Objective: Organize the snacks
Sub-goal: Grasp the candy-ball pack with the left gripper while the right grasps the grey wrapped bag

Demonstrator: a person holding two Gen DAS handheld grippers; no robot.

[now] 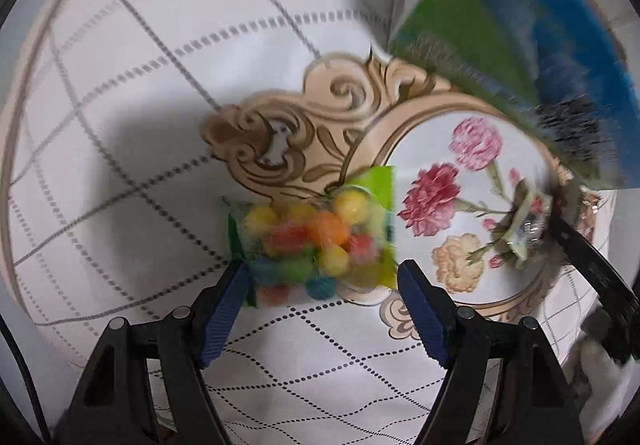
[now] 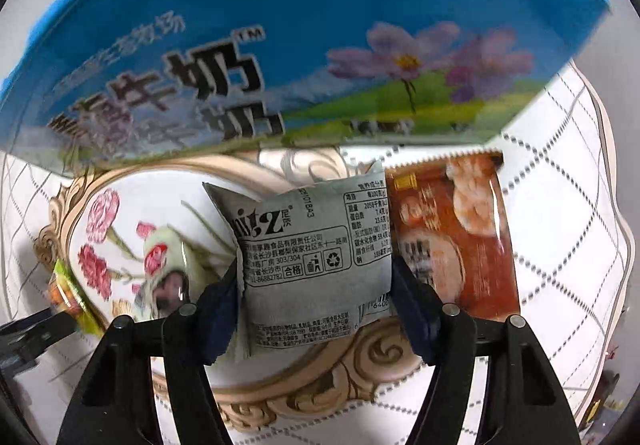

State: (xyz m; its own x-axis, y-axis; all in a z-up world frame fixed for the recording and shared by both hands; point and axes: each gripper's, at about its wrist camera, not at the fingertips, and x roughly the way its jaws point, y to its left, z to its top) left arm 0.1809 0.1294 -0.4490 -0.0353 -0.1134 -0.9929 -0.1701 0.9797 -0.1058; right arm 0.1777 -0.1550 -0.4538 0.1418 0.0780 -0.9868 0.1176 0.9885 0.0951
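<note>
In the left wrist view my left gripper (image 1: 322,277) is shut on a clear green-edged bag of coloured candy balls (image 1: 316,239), held above the tablecloth. In the right wrist view my right gripper (image 2: 316,277) is shut on a grey snack packet (image 2: 312,257) with printed black text, held above the table. A brown-orange snack packet (image 2: 452,233) lies on the cloth just right of it. A small pale green wrapped snack (image 2: 166,265) lies on the flower print to the left; it also shows in the left wrist view (image 1: 520,229).
A large blue and green milk carton box (image 2: 280,37) stands close behind the snacks; it also shows in the left wrist view (image 1: 512,41). The white patterned tablecloth (image 1: 168,105) covers the table. The other gripper shows at each view's edge (image 1: 600,277).
</note>
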